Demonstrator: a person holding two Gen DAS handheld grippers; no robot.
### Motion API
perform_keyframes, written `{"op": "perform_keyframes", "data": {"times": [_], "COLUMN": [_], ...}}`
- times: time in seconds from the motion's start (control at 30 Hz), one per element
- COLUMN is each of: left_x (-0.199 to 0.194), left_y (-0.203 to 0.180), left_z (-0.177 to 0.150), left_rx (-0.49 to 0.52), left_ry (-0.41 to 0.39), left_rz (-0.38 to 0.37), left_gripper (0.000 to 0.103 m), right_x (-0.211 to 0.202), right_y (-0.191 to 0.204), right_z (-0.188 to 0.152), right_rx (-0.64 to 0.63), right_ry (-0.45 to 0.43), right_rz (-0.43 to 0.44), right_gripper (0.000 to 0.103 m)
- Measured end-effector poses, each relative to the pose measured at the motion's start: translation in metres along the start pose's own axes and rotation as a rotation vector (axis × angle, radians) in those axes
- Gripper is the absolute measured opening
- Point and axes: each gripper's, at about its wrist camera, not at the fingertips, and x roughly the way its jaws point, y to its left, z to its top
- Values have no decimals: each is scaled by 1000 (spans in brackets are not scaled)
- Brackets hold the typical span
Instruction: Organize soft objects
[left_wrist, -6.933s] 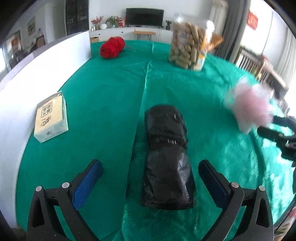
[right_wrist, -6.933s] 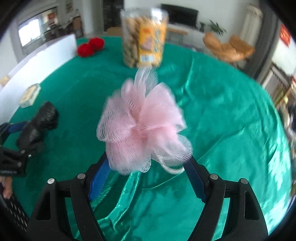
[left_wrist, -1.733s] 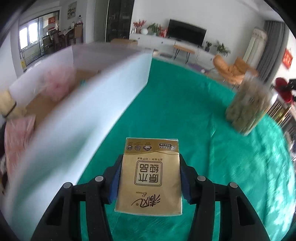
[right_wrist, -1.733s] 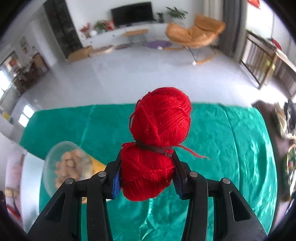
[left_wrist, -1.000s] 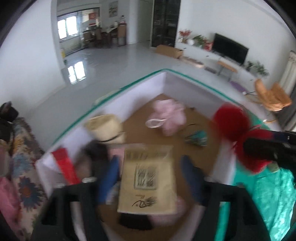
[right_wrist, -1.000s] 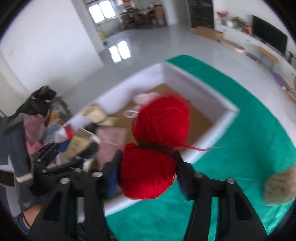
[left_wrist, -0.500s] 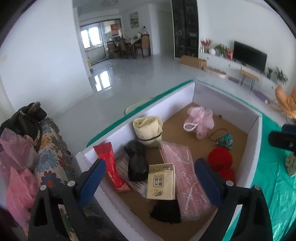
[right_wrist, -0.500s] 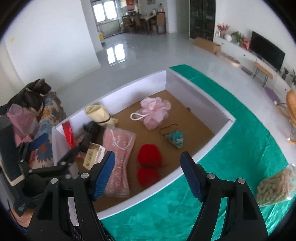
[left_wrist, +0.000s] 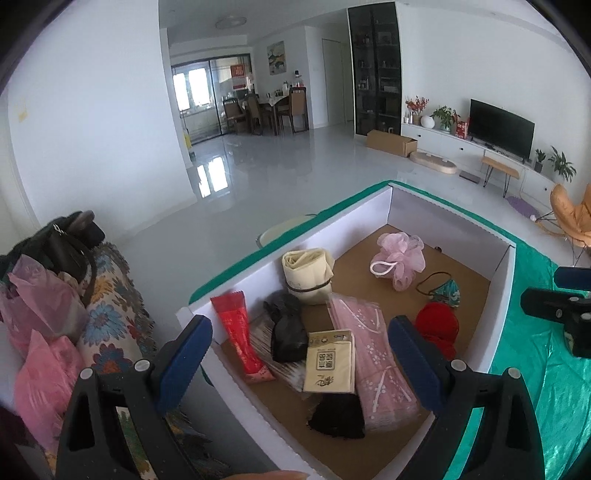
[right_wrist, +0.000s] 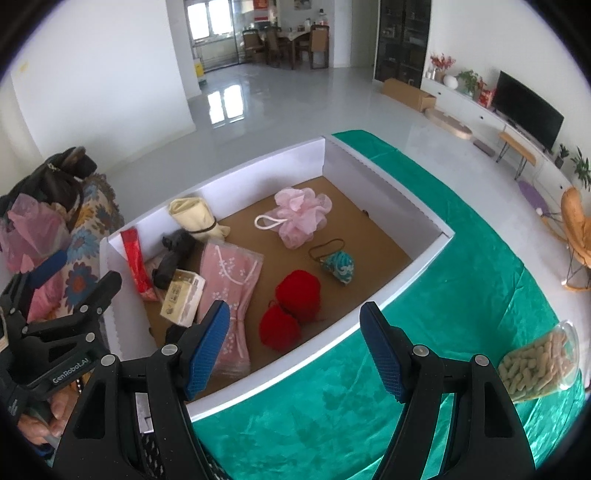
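Note:
A white-walled cardboard box (left_wrist: 500, 291) (right_wrist: 417, 225) on the green-clothed table holds the soft things. In it lie a pink bath pouf (left_wrist: 400, 258) (right_wrist: 301, 216), red yarn (left_wrist: 437, 326) (right_wrist: 291, 306), a gold tissue pack (left_wrist: 330, 360) (right_wrist: 182, 297), a black bag roll (left_wrist: 286, 332) (right_wrist: 173, 258), a pink patterned pack (left_wrist: 373, 354) (right_wrist: 231, 280), a cream roll (left_wrist: 306, 273) (right_wrist: 194, 218), a teal pouch (left_wrist: 445, 291) (right_wrist: 338, 266) and a red packet (left_wrist: 240, 339) (right_wrist: 135, 258). My left gripper (left_wrist: 301, 354) is open and empty above the box's near end. My right gripper (right_wrist: 295, 345) is open and empty above the box's table-side wall.
A clear jar of biscuits (right_wrist: 539, 365) stands on the green cloth (right_wrist: 461, 280) to the right. A patterned sofa with pink bags (left_wrist: 48, 314) and a black handbag (left_wrist: 55, 240) sits left of the box. The right gripper's body shows at the left wrist view's right edge (left_wrist: 565, 310).
Half a second ago both grippers were open over the box; the views have barely shifted. A second ago the left held the tissue pack and the right the red yarn; both now lie in the box.

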Motion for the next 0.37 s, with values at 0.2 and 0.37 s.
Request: {"op": "perform_keyframes", "data": {"times": [0.2,0.37], "left_x": [-5,-9], "left_y": [-1,0], "left_z": [0,-4], "left_rx": [4,-26], "left_ry": [-21,-64], "left_rz": [13,22], "left_gripper": [96,101], "right_x": [4,9], "right_y": [13,14], "right_z": [-1,-3], "right_rx": [-35,-33], "right_ry": [7,14], "right_rz": [-1,3], "right_gripper": [76,76]}}
